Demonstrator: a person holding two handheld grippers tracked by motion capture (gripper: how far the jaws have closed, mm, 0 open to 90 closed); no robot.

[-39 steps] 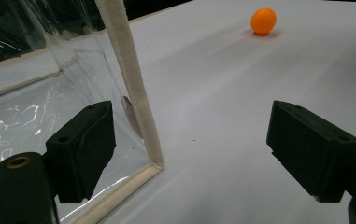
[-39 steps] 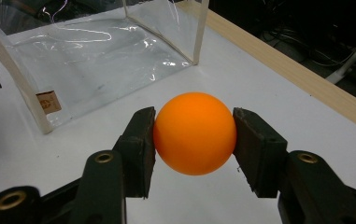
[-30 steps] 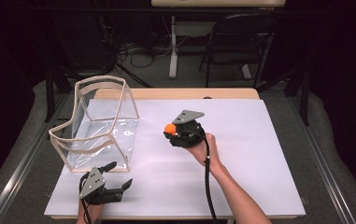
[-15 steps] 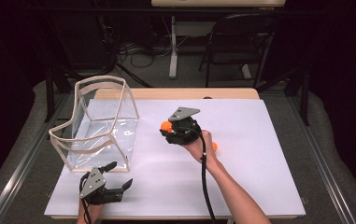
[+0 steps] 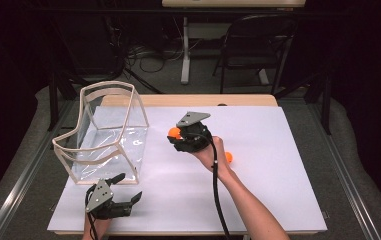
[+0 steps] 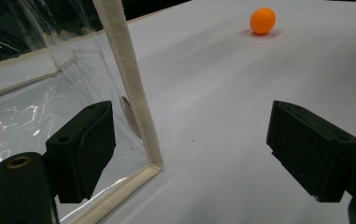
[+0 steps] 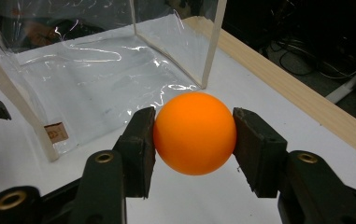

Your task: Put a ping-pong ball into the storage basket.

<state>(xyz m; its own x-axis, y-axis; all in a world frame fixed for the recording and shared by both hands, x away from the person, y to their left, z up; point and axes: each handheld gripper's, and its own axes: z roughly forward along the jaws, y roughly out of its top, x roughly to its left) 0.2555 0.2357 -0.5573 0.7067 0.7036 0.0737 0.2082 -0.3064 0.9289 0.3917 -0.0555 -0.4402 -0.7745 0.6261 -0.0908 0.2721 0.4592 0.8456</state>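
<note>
High view: the right hand-held gripper (image 5: 178, 136) sits near the centre of the white surface (image 5: 278, 200), its jaws pointing toward 9 o'clock and clamped on an orange ball (image 5: 174, 132), which is half hidden by the gripper body and the grey plate on top. A second orange ball (image 5: 228, 157) lies at 4 o'clock of that gripper, partly cut off by the person's right hand (image 5: 209, 152). The clear bag (image 5: 105, 132), edged in cream trim, stands at 9 o'clock of the held ball, mouth upward. The left hand-held gripper (image 5: 128, 190) rests at 6 o'clock of the bag, jaws spread wide with nothing between them; its hand is cut by the bottom edge. Left gripper view: both jaws stand far apart and unloaded; the bag's cream corner post (image 6: 129, 88) rises just beside the left jaw, whether touching cannot be determined. The loose ball (image 6: 262, 20) lies at 1 o'clock, well apart. Right gripper view: both pads press the ball (image 7: 195, 132) at its sides, held above the surface; being round, it shows no long axis or heading. The bag (image 7: 101, 70) lies beyond at 11 o'clock, its top cut off.
</note>
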